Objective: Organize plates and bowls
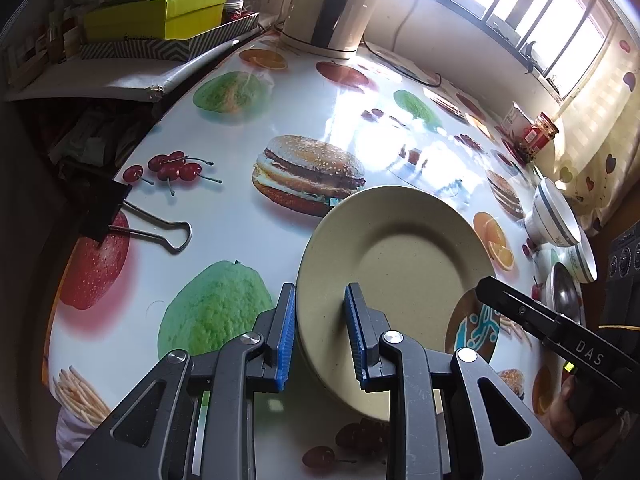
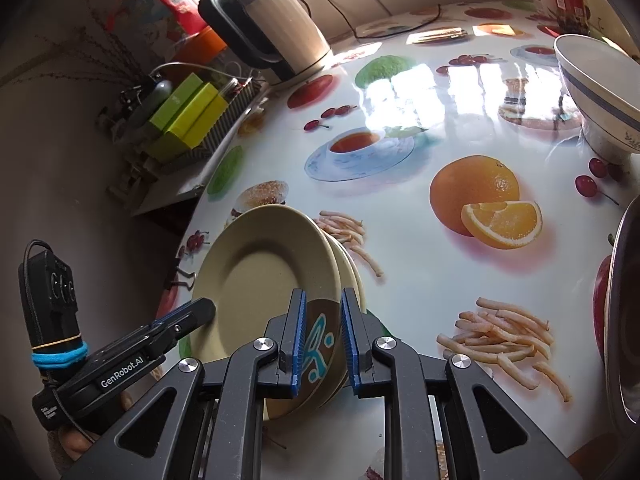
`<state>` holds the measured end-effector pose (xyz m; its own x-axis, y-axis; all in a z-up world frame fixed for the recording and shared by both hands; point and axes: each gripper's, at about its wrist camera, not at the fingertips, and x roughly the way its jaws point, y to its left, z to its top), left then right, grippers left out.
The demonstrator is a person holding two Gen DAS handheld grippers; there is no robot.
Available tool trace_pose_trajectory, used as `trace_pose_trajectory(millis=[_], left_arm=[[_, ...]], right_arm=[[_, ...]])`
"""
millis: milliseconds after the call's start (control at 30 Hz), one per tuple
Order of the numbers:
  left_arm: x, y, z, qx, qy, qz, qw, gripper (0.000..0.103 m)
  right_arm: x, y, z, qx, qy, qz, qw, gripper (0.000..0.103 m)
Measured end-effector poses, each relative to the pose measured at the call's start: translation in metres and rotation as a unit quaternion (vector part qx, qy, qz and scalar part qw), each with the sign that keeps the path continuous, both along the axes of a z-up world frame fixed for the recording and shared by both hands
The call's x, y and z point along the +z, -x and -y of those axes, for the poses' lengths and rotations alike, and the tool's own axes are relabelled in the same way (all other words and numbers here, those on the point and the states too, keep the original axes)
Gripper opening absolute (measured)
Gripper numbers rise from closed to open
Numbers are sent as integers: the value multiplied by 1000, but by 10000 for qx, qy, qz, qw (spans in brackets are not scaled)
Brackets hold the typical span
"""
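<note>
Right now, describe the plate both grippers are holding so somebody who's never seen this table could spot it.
Find the glossy table printed with fruit, burgers and fries, then its near edge, left of the printed orange. The plain beige plate there is tilted, topping a few stacked plates, with the left gripper and right gripper at opposite rims. Unlike the brown plate with turquoise markings beneath, it has no pattern.

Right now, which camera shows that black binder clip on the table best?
The left wrist view: the binder clip lies whole and unblocked on the tablecloth. The right wrist view shows only its wire handle, small, beside the plate.
</note>
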<state>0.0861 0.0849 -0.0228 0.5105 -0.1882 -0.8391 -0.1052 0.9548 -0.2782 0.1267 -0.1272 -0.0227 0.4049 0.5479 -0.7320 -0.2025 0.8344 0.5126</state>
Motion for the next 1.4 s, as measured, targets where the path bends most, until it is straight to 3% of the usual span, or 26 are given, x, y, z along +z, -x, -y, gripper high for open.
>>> trace_pose_trajectory(millis=[467,633,900,1033,1400], left_arm=[[-2,1,1,28,1,-24,10000,26],[-2,1,1,38,61,-18,10000,26],[1,4,-3,60,66,113,9999,26],[2,7,-5,80,101,166,9998,44],[-12,7,-9,116,447,-47,9989,44]], right_arm=[[2,5,-2,-19,95,143,9999,19],[3,5,-1,-57,67,192,9998,31],[2,5,-1,-61,143,205,9997,35],[0,5,-1,-84,192,189,9996,40],[-12,10,-5,-68,231,-19,9997,44]])
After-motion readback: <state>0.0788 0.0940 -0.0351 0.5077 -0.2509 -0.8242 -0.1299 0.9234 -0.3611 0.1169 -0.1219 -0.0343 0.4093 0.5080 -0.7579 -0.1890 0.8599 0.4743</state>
